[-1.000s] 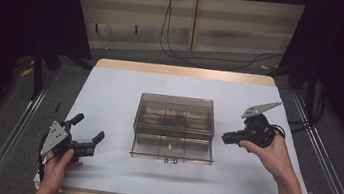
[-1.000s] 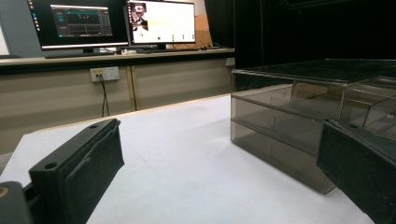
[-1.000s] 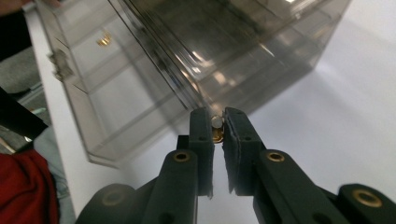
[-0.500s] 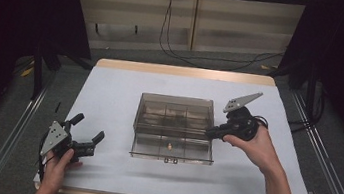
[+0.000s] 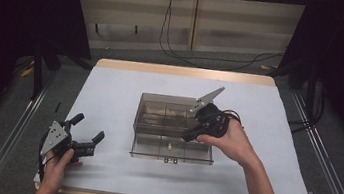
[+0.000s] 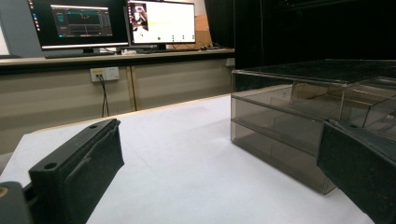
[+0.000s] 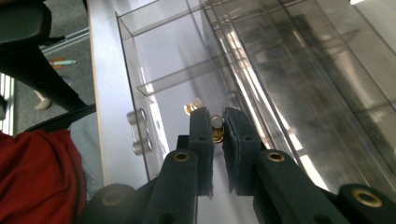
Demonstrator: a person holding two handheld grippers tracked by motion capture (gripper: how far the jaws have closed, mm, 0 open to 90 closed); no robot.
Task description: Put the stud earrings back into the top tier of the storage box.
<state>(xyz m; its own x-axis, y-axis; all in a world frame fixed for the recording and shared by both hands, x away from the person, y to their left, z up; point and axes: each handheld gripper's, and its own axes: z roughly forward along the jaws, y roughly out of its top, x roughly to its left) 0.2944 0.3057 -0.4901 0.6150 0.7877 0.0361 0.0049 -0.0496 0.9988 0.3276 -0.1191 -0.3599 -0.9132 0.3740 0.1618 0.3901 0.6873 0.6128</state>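
gripping small brass piece [image 7: 216,133], right tongs [image 7: 218,122], open drawer [image 7: 140,88]

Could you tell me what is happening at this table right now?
A person works with a gripper in each hand at a white table. The right gripper is shut on a small brass-coloured part over the pulled-out drawer of a clear smoky organiser box. Another small brass piece lies in that drawer. The left gripper rests open on the table, apart from the box.

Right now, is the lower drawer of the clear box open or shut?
Open. The lower drawer juts out from the clear box toward the person, and the right tongs hang above it, shut on a small brass part.
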